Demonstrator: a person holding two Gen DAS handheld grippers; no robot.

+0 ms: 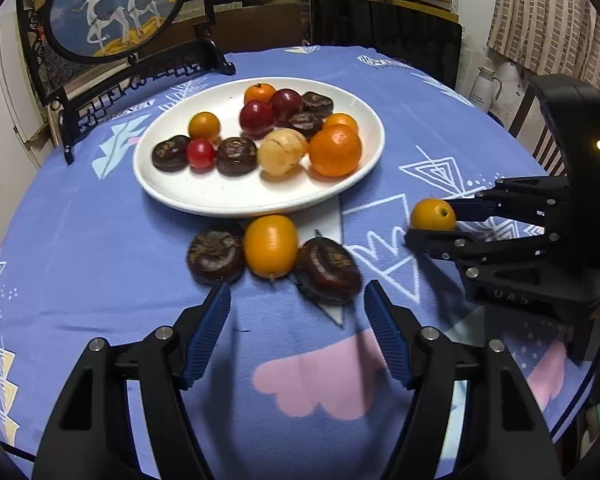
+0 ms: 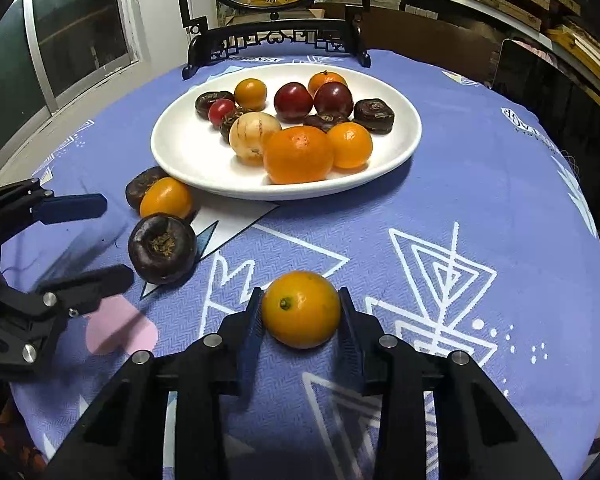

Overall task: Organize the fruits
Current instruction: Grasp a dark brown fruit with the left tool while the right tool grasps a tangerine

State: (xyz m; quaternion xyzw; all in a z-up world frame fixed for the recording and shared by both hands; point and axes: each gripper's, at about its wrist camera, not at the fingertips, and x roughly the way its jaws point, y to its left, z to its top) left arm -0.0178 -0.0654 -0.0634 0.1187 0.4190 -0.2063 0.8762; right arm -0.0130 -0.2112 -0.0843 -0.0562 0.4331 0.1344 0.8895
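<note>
A white plate (image 1: 204,200) on the blue patterned cloth holds several fruits: oranges, red plums, dark water chestnuts and a pale one. Just in front of the plate lie a dark chestnut (image 1: 215,256), a small orange (image 1: 271,246) and another dark chestnut (image 1: 328,270). My left gripper (image 1: 298,294) hovers open just short of these three, with nothing between its fingers. To the right, my right gripper (image 2: 300,300) is shut on a small orange fruit (image 2: 300,310) that rests on the cloth. The left gripper (image 2: 116,238) also shows open at the left of the right wrist view.
A round painted screen on a black carved stand (image 1: 116,12) rises behind the plate. A dark chair back (image 1: 384,36) stands at the far table edge, and a white jug (image 1: 485,88) sits beyond the right edge. The round table drops off close on both sides.
</note>
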